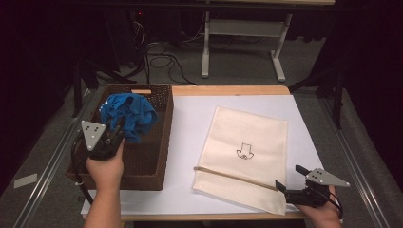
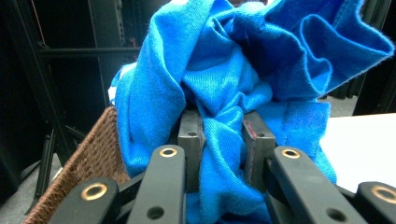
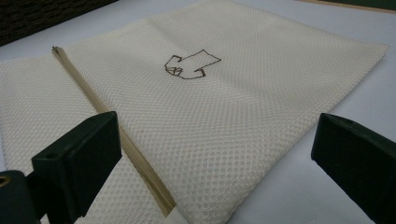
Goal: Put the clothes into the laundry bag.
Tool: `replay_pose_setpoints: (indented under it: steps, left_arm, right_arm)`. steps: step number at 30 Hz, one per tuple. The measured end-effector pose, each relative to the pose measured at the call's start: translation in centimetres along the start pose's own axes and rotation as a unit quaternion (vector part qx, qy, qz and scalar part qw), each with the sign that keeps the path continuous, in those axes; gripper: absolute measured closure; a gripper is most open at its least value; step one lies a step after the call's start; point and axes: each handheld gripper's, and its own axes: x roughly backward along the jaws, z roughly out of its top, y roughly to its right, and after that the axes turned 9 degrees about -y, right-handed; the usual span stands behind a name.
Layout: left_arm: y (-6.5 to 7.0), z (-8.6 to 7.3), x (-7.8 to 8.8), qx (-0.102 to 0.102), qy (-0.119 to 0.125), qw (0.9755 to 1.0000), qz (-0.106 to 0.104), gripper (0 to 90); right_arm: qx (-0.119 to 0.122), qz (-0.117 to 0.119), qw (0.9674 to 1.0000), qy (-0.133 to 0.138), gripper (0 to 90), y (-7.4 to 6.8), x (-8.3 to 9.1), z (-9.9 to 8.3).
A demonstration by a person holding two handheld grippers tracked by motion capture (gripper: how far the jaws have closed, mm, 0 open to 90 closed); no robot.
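Observation:
A crumpled blue cloth (image 1: 127, 114) is lifted above the brown wicker basket (image 1: 159, 142) at the table's left. My left gripper (image 1: 115, 131) is shut on a bunched fold of the blue cloth (image 2: 224, 93), which is pinched between its pads (image 2: 190, 140). A cream mesh bag (image 1: 247, 152) with a small dark emblem and a tan zipper strip (image 1: 235, 176) lies flat on the white sheet. My right gripper (image 1: 291, 176) rests at the bag's near right corner, its jaws open wide over the mesh bag (image 3: 210, 107) with nothing between them.
The white sheet (image 1: 190, 118) covers the wooden table top. The basket's woven wall (image 2: 88, 158) stands just below the held cloth. Behind the table are a white desk frame (image 1: 237, 28) and cables on the floor.

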Motion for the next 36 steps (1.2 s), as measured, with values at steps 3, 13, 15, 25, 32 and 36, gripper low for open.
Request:
replay_pose_setpoints:
  steps: [3, 13, 15, 25, 32, 36]
  left_arm:
    - [0.3, 0.6, 0.4, -0.005, 0.009, 0.9999, 0.001, 74.0]
    - [2.0, 2.3, 1.3, -0.014, 0.041, 0.999, -0.013, 74.0]
    - [2.4, 2.6, 1.3, -0.015, 0.043, 0.9988, -0.018, 73.9]
    - [5.1, 3.7, 1.4, -0.033, 0.058, 0.9969, -0.042, 73.9]
    - [6.8, 4.1, 1.1, -0.037, 0.063, 0.9954, -0.062, 73.9]
    - [7.9, 4.3, 0.9, -0.043, 0.065, 0.9943, -0.073, 73.9]
  right_arm:
    - [-0.001, 0.002, 1.0, -0.001, 2.2, 0.0, 0.0, 0.0]
    - [-0.001, 0.001, 1.0, 0.0, 2.2, -0.1, 0.0, 0.0]
    - [-0.002, 0.001, 1.0, -0.001, 2.2, -0.1, 0.0, 0.0]
    - [0.002, 0.001, 1.0, 0.0, 2.2, -0.1, 0.0, 0.0]
    - [-0.002, 0.001, 1.0, -0.001, 2.2, -0.1, 0.0, 0.0]
    - [0.002, 0.001, 1.0, -0.001, 2.2, 0.0, 0.0, 0.0]
